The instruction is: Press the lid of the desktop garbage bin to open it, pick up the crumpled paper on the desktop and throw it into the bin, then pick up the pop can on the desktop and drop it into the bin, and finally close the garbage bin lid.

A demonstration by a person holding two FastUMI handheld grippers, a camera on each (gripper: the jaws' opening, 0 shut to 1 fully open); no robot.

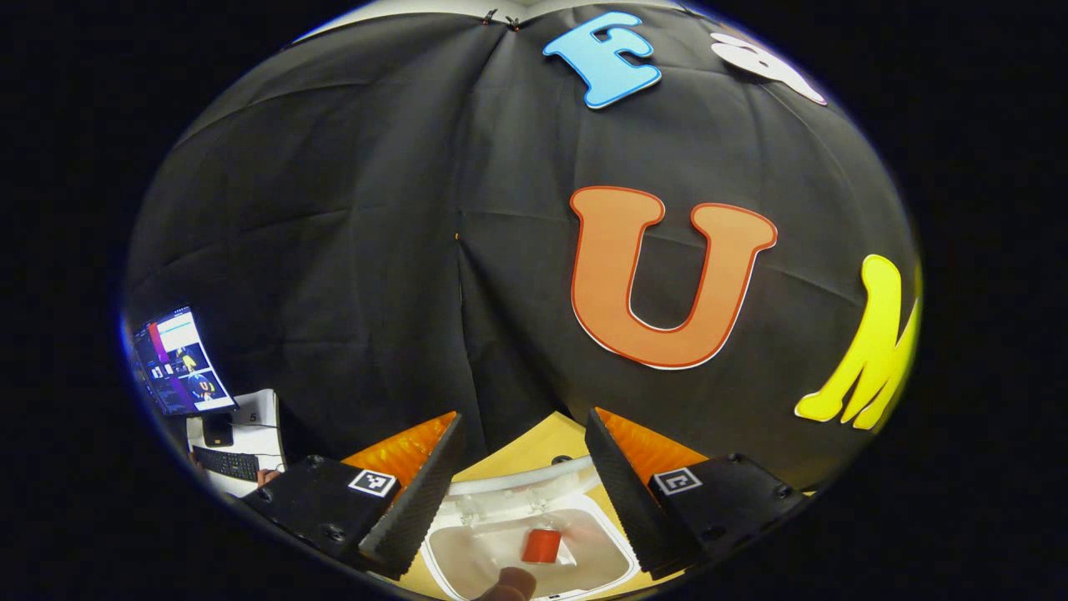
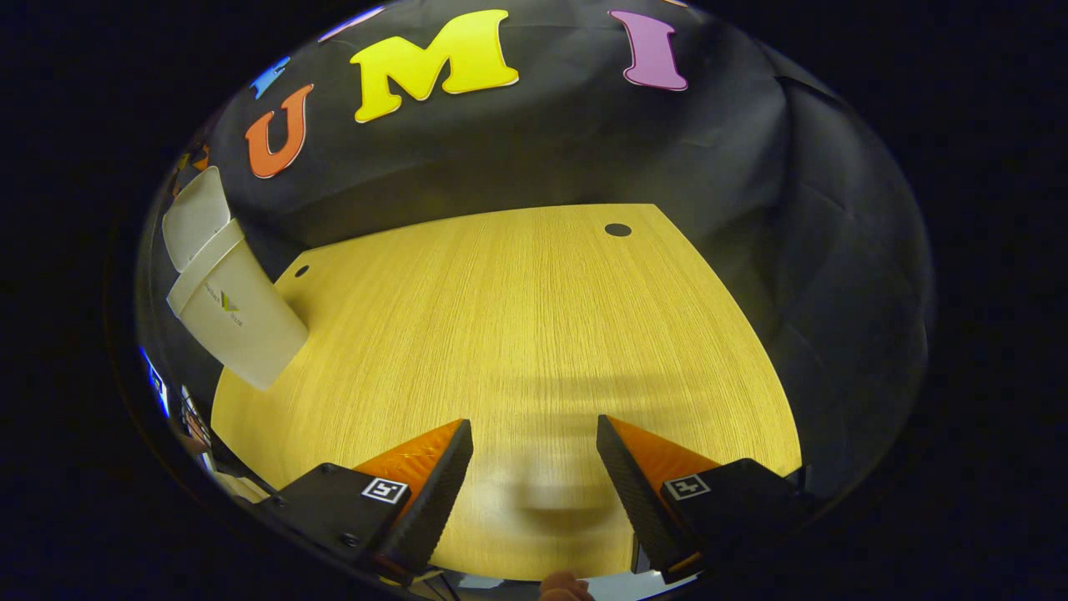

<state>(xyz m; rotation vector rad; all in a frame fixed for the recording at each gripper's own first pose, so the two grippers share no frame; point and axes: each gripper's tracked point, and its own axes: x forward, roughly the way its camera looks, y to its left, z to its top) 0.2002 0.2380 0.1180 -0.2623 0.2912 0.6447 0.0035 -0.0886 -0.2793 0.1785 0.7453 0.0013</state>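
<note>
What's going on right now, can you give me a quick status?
Left gripper open, above the open bin. Red can lying inside the bin. Right gripper open, empty, over bare table. Lid up, not yet closed; nothing in the way.

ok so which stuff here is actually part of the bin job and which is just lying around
Part of the job:
- garbage bin, lid up
- pop can, inside the bin
- left gripper, open above the bin
- right gripper, open over the table

Just lying about:
- monitor
- keyboard
</note>
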